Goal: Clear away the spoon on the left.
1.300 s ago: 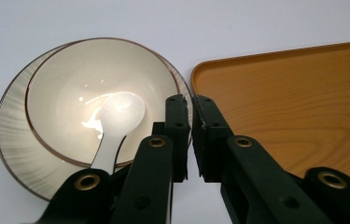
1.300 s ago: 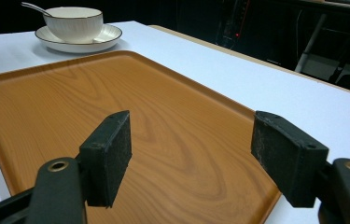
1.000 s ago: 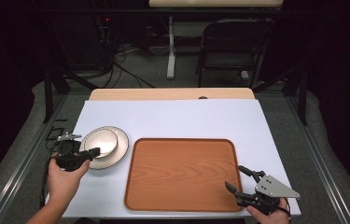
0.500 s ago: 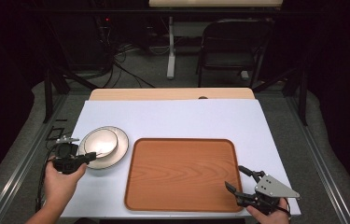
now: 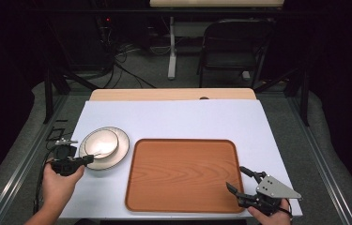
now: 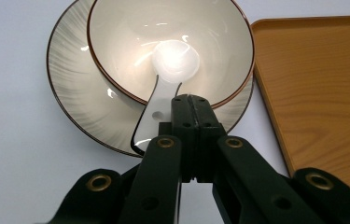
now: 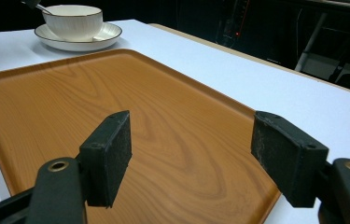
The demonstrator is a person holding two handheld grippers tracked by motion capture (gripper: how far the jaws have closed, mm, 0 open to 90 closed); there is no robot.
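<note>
While the left gripper [image 6: 189,105] was clenched on the spoon [image 6: 163,81] in the bowl [image 6: 170,46] ahead, lifting slowly seemed wise; the right gripper [image 7: 191,154] stayed released over the tray [image 7: 116,116].

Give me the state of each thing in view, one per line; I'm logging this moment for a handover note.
Left hand-held gripper: shut on the spoon's handle.
Right hand-held gripper: open, holding nothing, over the tray's near corner.
Spoon: its scoop rests in the bowl, handle over the rim.
Bowl: upright, sitting on the plate.
Plate: flat on the table, left of the tray.
Tray: flat, nothing on it.
</note>
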